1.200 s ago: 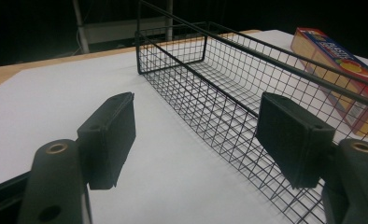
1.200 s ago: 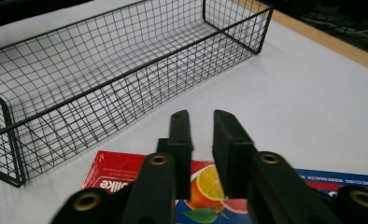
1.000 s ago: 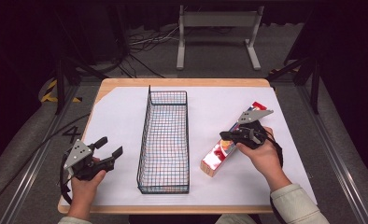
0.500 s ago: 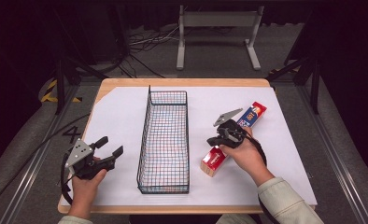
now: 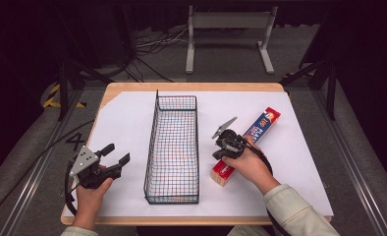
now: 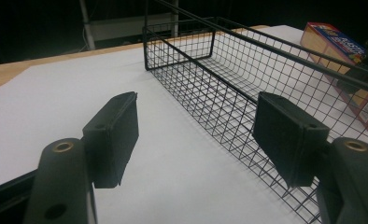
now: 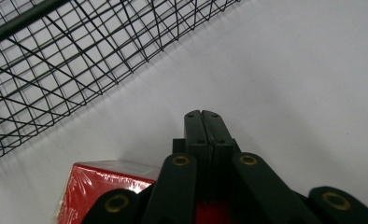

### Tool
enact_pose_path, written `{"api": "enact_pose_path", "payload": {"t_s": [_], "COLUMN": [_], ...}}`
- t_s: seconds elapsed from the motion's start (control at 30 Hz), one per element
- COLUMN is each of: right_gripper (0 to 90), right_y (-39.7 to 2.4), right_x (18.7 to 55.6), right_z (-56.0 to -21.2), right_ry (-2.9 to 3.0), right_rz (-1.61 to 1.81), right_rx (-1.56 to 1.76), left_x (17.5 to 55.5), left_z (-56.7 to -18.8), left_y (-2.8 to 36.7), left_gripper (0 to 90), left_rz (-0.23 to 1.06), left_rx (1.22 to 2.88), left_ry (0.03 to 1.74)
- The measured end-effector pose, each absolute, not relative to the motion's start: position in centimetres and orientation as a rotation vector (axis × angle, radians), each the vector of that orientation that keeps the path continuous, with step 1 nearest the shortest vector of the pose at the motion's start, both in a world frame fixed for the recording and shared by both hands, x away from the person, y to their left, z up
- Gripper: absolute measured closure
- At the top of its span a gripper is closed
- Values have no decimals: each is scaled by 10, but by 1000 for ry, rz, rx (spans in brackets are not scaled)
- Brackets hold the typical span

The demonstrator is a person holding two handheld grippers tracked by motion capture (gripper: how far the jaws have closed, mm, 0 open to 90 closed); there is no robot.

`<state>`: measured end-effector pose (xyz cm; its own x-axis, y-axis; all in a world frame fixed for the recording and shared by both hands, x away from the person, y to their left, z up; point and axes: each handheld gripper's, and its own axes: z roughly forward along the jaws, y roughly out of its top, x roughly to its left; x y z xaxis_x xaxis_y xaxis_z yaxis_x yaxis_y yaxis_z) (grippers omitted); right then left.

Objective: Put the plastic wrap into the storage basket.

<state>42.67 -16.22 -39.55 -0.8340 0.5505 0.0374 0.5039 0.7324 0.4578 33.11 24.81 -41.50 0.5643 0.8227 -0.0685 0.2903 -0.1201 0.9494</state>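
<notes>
We hold the right gripper [image 5: 222,147] clenched empty, jaws pressed together, over the long red-and-blue cardboard box [image 5: 248,142] lying flat just right of the black wire mesh basket [image 5: 173,147]. Left of the basket, our left gripper [image 5: 114,156] waits with jaws spread wide. We judge this the approach; next we must spread the right jaws and straddle the box.

Right gripper [image 5: 220,145] now lower and closer to the wire basket [image 5: 173,147], over the box's [image 5: 245,146] near half.
</notes>
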Motion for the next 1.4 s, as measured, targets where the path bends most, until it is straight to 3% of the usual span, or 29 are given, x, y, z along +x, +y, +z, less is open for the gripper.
{"api": "enact_pose_path", "payload": {"t_s": [1.4], "right_gripper": [900], "right_y": [-217], "right_x": [387], "right_z": [-389], "right_ry": [3122], "right_rz": [290], "right_rx": [894], "left_x": [332], "left_z": [-420], "left_y": [239], "left_gripper": [308], "left_rz": [593], "left_rx": [1709], "left_ry": [943]}}
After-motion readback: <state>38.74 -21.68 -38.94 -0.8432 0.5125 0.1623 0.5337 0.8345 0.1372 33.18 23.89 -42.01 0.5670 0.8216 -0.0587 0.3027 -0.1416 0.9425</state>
